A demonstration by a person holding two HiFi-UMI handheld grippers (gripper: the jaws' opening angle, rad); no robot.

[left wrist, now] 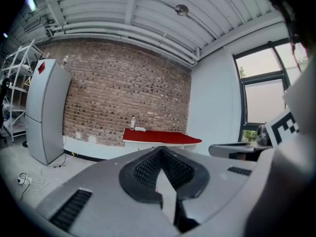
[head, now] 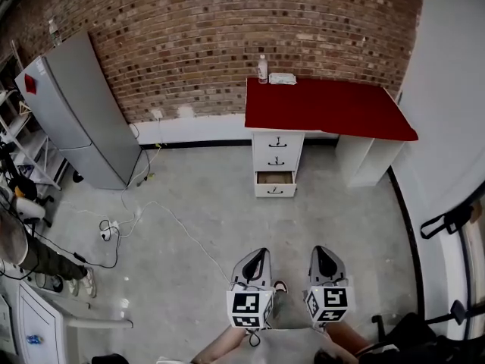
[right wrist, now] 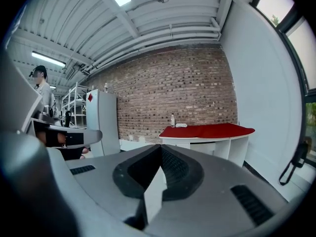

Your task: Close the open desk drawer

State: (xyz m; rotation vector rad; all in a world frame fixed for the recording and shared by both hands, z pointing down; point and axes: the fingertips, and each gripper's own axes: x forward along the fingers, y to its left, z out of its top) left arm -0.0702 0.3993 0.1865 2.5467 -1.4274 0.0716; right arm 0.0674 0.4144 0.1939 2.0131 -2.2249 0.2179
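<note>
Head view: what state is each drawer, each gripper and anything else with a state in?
Top drawer: closed.
Middle drawer: closed.
Bottom drawer: pulled open.
Left gripper: shut, empty.
Right gripper: shut, empty.
Bottle: upright on desk.
Refrigerator: doors closed.

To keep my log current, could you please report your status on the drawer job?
Left claw and right claw shut, empty, held low. Bottom drawer open, well ahead. Cable lies left of the path.

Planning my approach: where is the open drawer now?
Head view, centre: the open drawer is the lowest of three under the red desk's left end.
</note>
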